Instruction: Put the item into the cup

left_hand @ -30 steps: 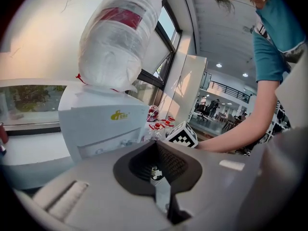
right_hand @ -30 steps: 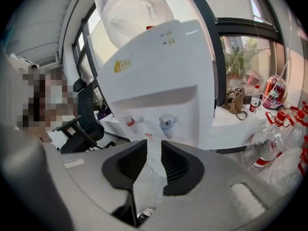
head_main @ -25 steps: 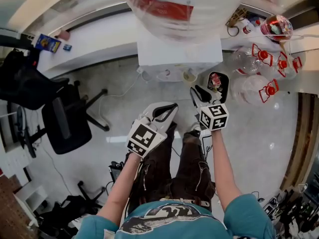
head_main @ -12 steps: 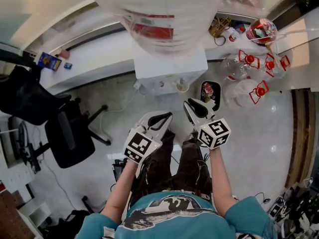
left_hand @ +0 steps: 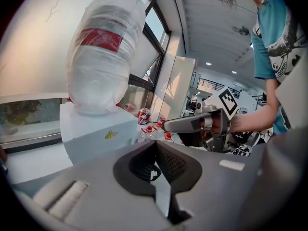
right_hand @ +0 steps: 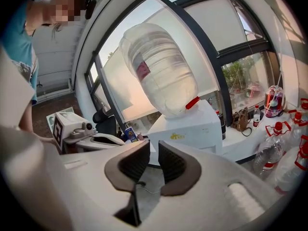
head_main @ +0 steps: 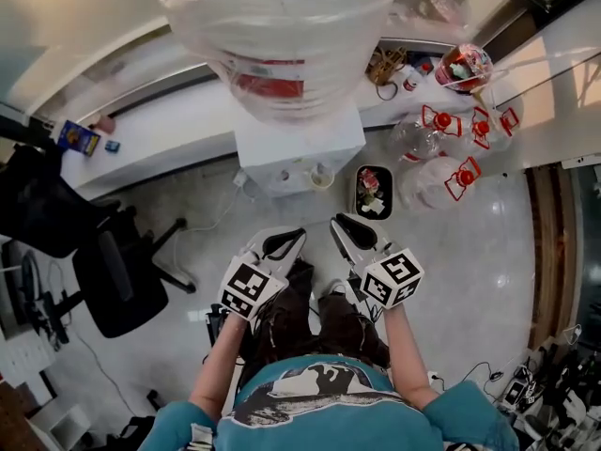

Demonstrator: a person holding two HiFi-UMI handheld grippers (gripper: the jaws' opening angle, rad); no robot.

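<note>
A small pale cup point(head_main: 322, 177) stands at the front of the white water dispenser point(head_main: 299, 147), under the big clear bottle point(head_main: 282, 36). My left gripper point(head_main: 282, 244) is held over the person's legs, short of the dispenser, with its jaws shut on nothing point(left_hand: 155, 146). My right gripper point(head_main: 346, 231) is beside it, and its pads point(right_hand: 171, 163) stand a narrow gap apart, empty. Both gripper views look toward the dispenser point(left_hand: 96, 134) point(right_hand: 187, 129). No loose item shows in either gripper.
A black bin point(head_main: 372, 192) with scraps stands on the floor right of the dispenser. Clear water jugs with red handles point(head_main: 441, 172) lie further right. A black office chair point(head_main: 122, 271) is at the left. A white counter point(head_main: 160, 130) runs behind.
In the head view both grippers have dropped lower and drawn closer to the body. The dispenser, cup and bin have slid leftward. Neither gripper's jaws have changed.
</note>
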